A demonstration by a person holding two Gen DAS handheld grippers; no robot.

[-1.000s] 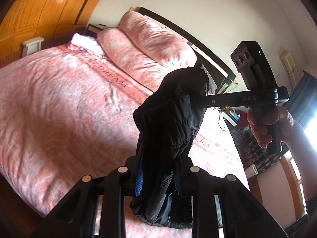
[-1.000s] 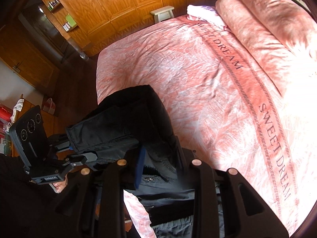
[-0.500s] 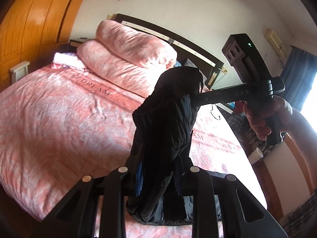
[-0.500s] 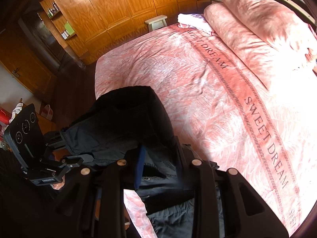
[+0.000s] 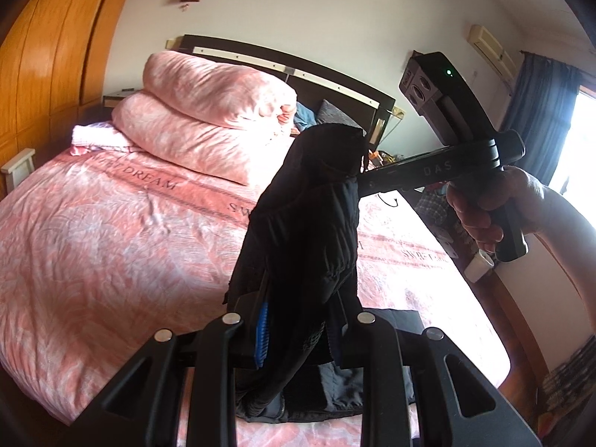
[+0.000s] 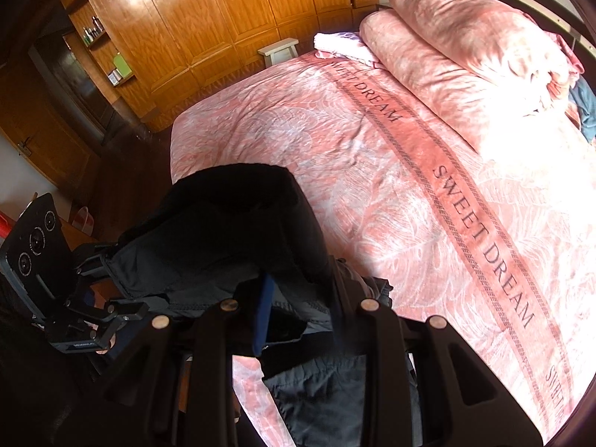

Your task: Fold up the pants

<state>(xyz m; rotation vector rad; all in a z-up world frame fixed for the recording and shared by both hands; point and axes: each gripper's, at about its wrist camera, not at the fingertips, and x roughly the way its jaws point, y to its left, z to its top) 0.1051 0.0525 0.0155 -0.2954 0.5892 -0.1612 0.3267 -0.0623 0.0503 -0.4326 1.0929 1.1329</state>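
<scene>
Black pants (image 5: 305,231) hang in the air above the bed, stretched between my two grippers. My left gripper (image 5: 298,331) is shut on one edge of the cloth near its blue pads. My right gripper (image 6: 298,313) is shut on the other edge; in the left wrist view its body (image 5: 447,164) reaches in from the right, with its fingertips buried in the fabric. In the right wrist view the pants (image 6: 231,246) span leftward to the left gripper's body (image 6: 74,298). The lower part of the pants (image 6: 327,391) lies on the bed's near edge.
The bed (image 5: 93,231) has a pink cover printed "SWEET DREAM" (image 6: 480,246). Two pink pillows (image 5: 208,111) lie stacked at the dark headboard (image 5: 335,82). A wooden wardrobe (image 6: 223,18) lines the far wall. Blue curtains (image 5: 536,111) and a window are at the right.
Both grippers have lifted and tilted with the pants still held. The views now look more toward the headboard, and more of the pants hangs clear of the bed.
</scene>
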